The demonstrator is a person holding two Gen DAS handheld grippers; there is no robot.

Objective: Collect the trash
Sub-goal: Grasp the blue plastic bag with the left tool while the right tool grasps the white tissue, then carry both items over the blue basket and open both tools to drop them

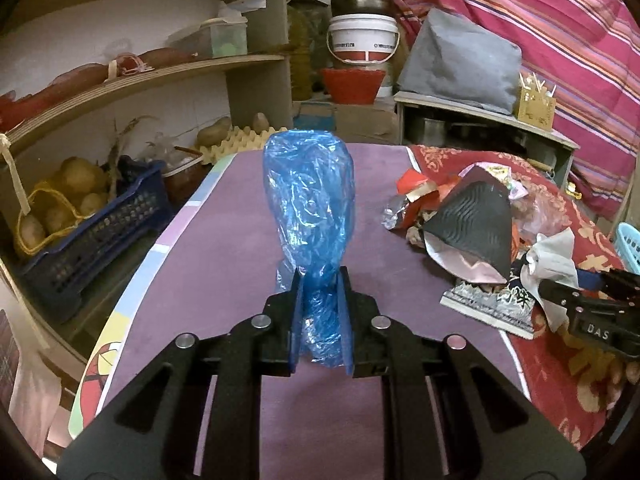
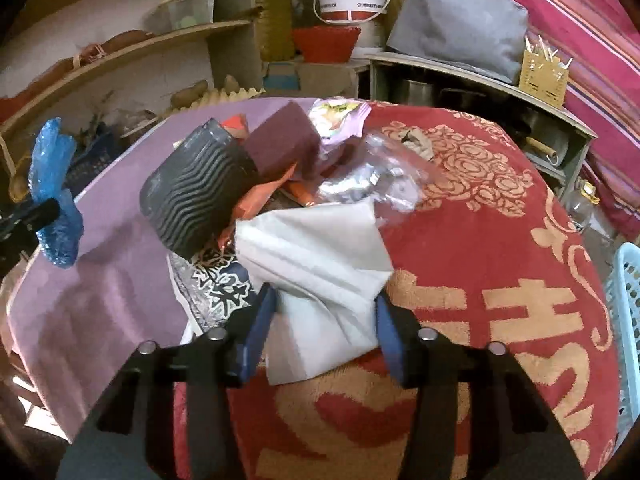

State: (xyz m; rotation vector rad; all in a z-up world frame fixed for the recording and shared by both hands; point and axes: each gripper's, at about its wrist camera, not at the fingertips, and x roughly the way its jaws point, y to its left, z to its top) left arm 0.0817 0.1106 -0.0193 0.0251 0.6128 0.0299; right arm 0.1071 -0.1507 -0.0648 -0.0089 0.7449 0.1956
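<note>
My left gripper [image 1: 320,276] is shut on a crumpled blue plastic bag [image 1: 308,192], which stands up from the jaws above the purple cloth [image 1: 224,240]. The right wrist view has the same bag [image 2: 54,192] at its far left. My right gripper [image 2: 325,296] has a white crumpled paper [image 2: 312,248] pinched between its blue pads, at the near edge of a trash pile. In the pile are a black ribbed pouch [image 2: 192,196], a maroon box [image 2: 280,144], clear plastic [image 2: 380,176] and a printed foil pack [image 2: 216,288]. In the left wrist view the pouch [image 1: 476,216] lies to the right.
A red patterned cloth [image 2: 500,240] covers the table's right side. A light blue basket [image 2: 624,320] stands past its right edge. Left of the table is a blue crate [image 1: 92,232] of potatoes under wooden shelves. A white bucket [image 1: 362,40] and grey bag [image 1: 460,60] stand behind.
</note>
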